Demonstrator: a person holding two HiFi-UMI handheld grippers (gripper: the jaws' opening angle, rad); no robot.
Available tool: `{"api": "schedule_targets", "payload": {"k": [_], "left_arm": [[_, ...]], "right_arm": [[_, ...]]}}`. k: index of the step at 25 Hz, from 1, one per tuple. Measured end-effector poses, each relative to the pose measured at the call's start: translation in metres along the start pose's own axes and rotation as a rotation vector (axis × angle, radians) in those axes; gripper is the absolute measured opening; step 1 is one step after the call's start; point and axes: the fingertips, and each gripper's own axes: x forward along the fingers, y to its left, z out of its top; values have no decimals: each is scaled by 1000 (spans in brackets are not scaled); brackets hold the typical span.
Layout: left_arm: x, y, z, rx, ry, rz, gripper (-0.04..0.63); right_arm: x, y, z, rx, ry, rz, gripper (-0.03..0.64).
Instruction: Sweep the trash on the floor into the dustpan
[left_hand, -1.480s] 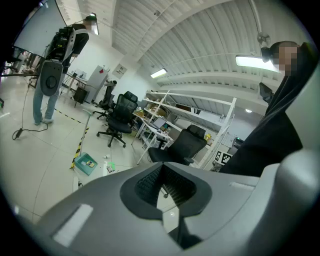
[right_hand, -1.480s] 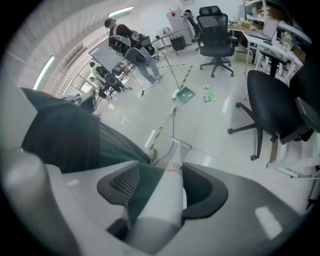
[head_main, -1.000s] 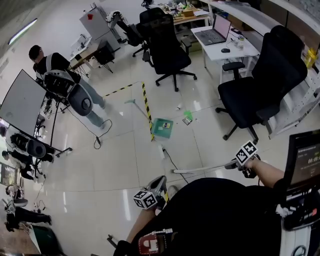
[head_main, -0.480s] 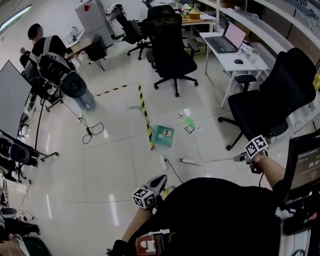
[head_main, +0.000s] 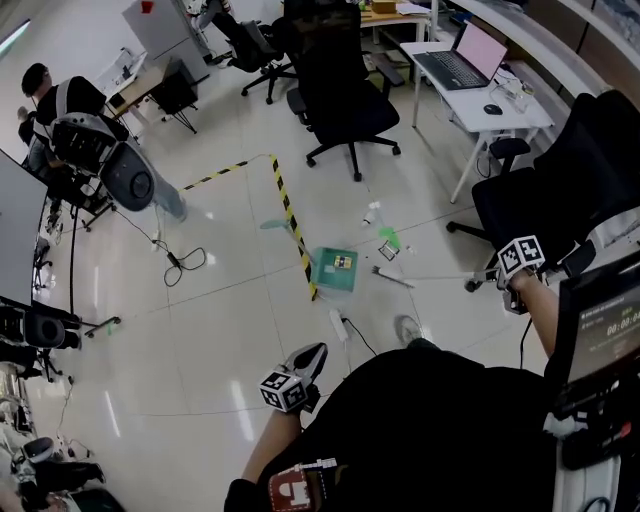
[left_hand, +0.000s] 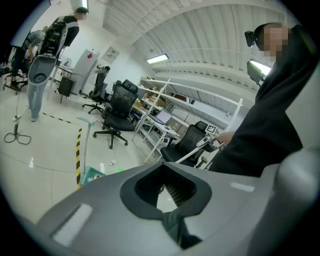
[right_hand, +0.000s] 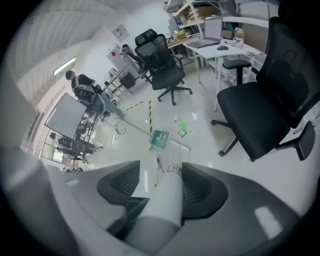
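Note:
A green dustpan (head_main: 332, 270) lies on the floor with its long pale handle (head_main: 283, 222) running away from me. Just right of it lies trash: a green scrap (head_main: 388, 238), a small box (head_main: 387, 252) and a white bottle (head_main: 371, 213). My right gripper (head_main: 500, 281) is shut on the white broom handle (right_hand: 167, 197); the broom head (head_main: 391, 276) rests on the floor beside the dustpan and trash. Low by my body, my left gripper (head_main: 307, 358) is open, its jaws holding nothing (left_hand: 165, 187).
Yellow-black tape (head_main: 292, 222) runs past the dustpan. A power strip and cable (head_main: 340, 326) lie nearer me. Black office chairs (head_main: 340, 95) (head_main: 545, 190) and a white desk with a laptop (head_main: 470, 75) stand behind and to the right. A person (head_main: 70, 110) stands by equipment far left.
The broom head has swept from the floor near my feet away towards the trash and dustpan. My right gripper went along with it. The view has shifted closer to the dustpan.

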Motion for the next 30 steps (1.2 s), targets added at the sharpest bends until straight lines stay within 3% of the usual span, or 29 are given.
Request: {"api": "schedule_targets", "payload": {"k": [4, 7, 10, 13, 23, 30], "left_arm": [[43, 10, 22, -13, 24, 60, 2], [67, 15, 42, -64, -22, 133, 2], [90, 15, 63, -69, -67, 158, 2], [101, 22, 72, -65, -62, 161, 2], [68, 64, 62, -102, -17, 115, 2], [-3, 112, 57, -113, -8, 152, 2]], "right_arm": [[23, -32, 61, 33, -2, 27, 262], [30, -58, 97, 81, 7, 48, 262], [31, -77, 131, 105, -4, 58, 262], [37, -80, 153, 133, -30, 55, 262], [67, -40, 180, 188, -135, -91, 262], [140, 34, 168, 128, -60, -204, 261]]}}
